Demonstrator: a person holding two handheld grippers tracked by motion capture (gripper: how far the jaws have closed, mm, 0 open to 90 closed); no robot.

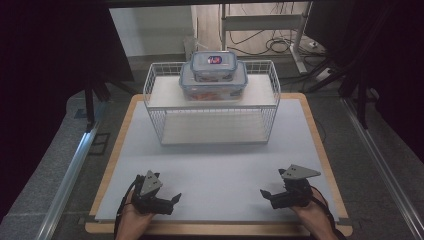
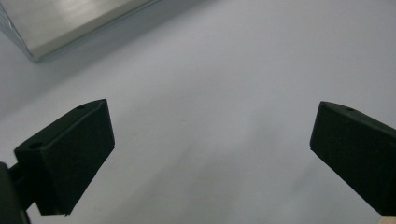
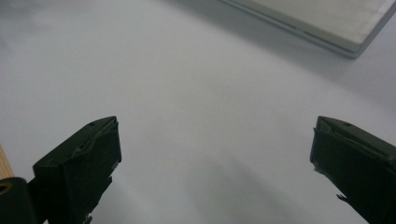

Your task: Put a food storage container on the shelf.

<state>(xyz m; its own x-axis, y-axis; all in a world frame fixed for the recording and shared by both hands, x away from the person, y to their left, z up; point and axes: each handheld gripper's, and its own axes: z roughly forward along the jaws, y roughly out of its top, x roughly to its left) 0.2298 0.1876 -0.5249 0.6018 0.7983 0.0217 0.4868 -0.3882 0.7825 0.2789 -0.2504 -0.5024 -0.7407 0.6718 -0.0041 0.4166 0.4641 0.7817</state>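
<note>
Hands low at the tabletop's [image 1: 215,170] near edge: left claw [image 1: 176,198] at 7 o'clock, right claw [image 1: 264,193] at 5 o'clock, tips turned toward each other, both with jaws spread wide and empty. At 12 o'clock, well apart from them, a wire rack [image 1: 212,102] carries a small lidded container [image 1: 213,65] stacked on a larger container [image 1: 213,85].

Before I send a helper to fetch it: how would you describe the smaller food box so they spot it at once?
Look at the white wire rack at the far end of the table. On its top shelf sits a big clear box; the small box is stacked on that one's lid, and it alone has a dark label on its lid.
</note>
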